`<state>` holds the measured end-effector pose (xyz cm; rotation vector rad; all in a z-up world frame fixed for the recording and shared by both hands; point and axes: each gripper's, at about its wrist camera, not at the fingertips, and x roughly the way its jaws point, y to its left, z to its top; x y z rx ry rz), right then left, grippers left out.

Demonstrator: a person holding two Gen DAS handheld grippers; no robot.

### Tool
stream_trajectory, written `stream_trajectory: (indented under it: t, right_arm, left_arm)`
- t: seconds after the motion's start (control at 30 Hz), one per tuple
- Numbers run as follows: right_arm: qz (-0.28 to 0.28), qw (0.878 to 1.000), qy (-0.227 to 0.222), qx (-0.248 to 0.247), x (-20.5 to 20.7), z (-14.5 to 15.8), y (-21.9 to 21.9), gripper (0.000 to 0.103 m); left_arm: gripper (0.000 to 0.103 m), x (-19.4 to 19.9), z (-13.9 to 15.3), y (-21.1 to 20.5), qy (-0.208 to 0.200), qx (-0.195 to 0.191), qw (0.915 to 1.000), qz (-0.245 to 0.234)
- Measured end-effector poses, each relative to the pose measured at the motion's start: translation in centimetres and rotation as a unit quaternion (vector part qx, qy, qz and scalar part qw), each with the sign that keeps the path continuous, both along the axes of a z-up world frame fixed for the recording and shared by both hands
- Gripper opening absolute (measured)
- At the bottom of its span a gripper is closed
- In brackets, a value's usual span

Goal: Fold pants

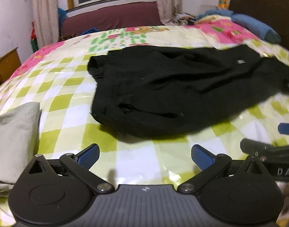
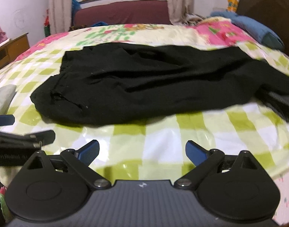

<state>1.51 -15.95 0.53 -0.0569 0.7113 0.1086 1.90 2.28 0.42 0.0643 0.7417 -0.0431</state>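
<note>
Both tools hang back over the checked bedspread (image 1: 68,98), left gripper (image 1: 145,156) and right gripper (image 2: 142,151) spread wide and empty, while the black pants (image 2: 153,83) lie rumpled ahead, apparently barely folded, so most work remains.
</note>
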Motion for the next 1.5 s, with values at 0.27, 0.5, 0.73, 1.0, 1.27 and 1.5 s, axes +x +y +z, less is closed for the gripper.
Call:
stream_trajectory:
  t: [0.27, 0.5, 0.73, 1.0, 1.27, 1.5]
  right_arm:
    - [0.074, 0.997, -0.003, 0.018, 3.7, 0.3, 2.2, 0.096]
    - [0.177, 0.98, -0.018, -0.087, 6.8, -1.2, 5.9, 0.093]
    - [0.227, 0.97, 0.019, -0.08, 9.8, -3.2, 6.4, 0.064]
    - [0.274, 0.956, 0.038, -0.1, 9.7, -3.0, 7.9, 0.041]
    - [0.293, 0.947, 0.059, -0.117, 9.2, -3.5, 11.8, 0.02]
    - [0.334, 0.936, 0.097, -0.052, 8.8, -3.2, 15.4, 0.016]
  left_arm:
    - [0.103, 4.0, -0.7, 2.4, -0.004, 0.006, 0.9997, 0.022]
    - [0.103, 6.8, -2.4, 3.2, 0.019, 0.002, 0.9997, 0.013]
    - [0.073, 7.7, -2.9, 3.5, 0.023, 0.008, 0.9997, 0.004]
    - [0.058, 8.2, -3.1, 4.7, 0.022, 0.007, 0.9997, -0.011]
    - [0.056, 8.0, -3.1, 6.2, 0.021, 0.017, 0.9996, -0.005]
    - [0.056, 7.3, -2.9, 9.5, 0.029, 0.035, 0.9989, 0.008]
